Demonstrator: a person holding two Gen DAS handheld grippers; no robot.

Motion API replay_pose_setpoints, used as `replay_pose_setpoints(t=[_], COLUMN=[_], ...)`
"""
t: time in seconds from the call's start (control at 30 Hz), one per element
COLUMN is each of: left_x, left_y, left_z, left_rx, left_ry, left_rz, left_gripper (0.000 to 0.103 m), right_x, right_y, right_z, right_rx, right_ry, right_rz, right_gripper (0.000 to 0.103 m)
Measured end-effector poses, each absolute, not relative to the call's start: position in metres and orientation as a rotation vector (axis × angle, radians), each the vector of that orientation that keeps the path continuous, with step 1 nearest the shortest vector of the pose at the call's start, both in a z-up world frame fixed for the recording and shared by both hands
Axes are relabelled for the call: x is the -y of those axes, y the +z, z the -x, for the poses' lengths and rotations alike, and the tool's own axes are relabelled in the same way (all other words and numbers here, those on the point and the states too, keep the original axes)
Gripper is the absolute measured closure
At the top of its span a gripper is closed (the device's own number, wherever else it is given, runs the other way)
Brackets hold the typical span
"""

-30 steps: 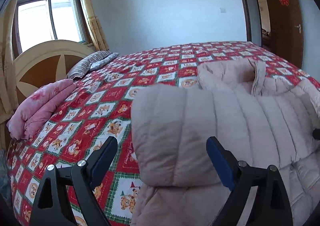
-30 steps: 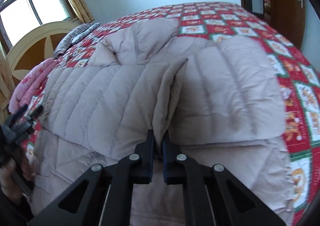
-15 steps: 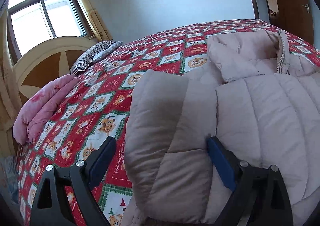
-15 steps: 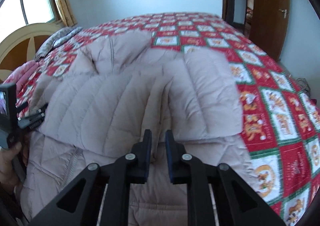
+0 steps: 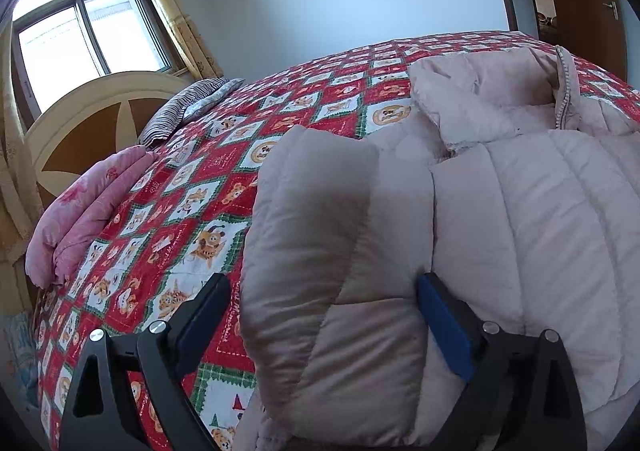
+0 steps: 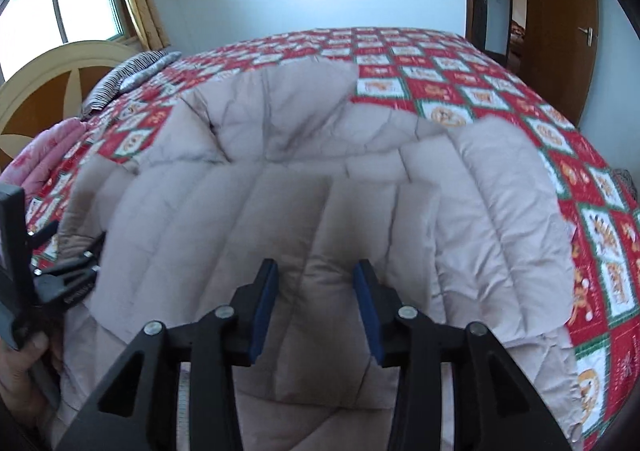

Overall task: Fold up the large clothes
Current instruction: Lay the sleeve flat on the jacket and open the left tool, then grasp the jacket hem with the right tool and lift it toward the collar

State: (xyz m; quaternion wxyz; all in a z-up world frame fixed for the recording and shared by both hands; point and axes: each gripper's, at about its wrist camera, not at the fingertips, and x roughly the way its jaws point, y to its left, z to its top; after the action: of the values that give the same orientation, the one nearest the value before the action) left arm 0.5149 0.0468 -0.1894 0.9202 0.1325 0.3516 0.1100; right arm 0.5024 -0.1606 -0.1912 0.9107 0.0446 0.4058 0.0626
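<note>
Left gripper (image 5: 322,315) stands wide apart, straddling the puffer coat (image 5: 500,211) fold. Right gripper (image 6: 316,303) is opening over the coat, unclamped. Only the right view shows a hand (image 6: 24,367).

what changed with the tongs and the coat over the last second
The right tongs let go of the fold of the beige padded coat that they pinched; their jaws are opening, with coat fabric bulging between them. The left tongs moved in over the folded sleeve, jaws wide as before. The coat stays on the red patterned bedspread.

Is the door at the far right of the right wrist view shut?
No, the brown door stands open, and the next room shows through the gap beside it.
</note>
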Motion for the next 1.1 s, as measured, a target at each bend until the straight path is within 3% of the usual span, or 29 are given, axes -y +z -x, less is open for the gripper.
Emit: replay_pose_setpoints(t=[0.37, 0.67, 0.87, 1.1], left_x=[-0.049, -0.036, -0.018, -0.028], left_y=[-0.189, -0.139, -0.176, -0.195], left_z=[-0.517, -0.510, -0.541, -0.544], left_rx=[-0.727, -0.645, -0.776, -0.783], left_ry=[0.224, 0.148, 0.104, 0.088], left_rz=[-0.272, -0.190, -0.217, -0.149], left_gripper=[0.007, 0.007, 0.006, 0.001], right_x=[0.163, 0.162, 0.161, 0.159], right_y=[-0.213, -0.215, -0.216, -0.216], right_z=[-0.499, -0.496, -0.496, -0.496], right_rx=[-0.843, -0.826, -0.824, -0.824], right_ry=[0.113, 0.102, 0.100, 0.093], right_rz=[-0.067, -0.057, -0.055, -0.043], right_gripper=[0.060, 0.060, 0.060, 0.060])
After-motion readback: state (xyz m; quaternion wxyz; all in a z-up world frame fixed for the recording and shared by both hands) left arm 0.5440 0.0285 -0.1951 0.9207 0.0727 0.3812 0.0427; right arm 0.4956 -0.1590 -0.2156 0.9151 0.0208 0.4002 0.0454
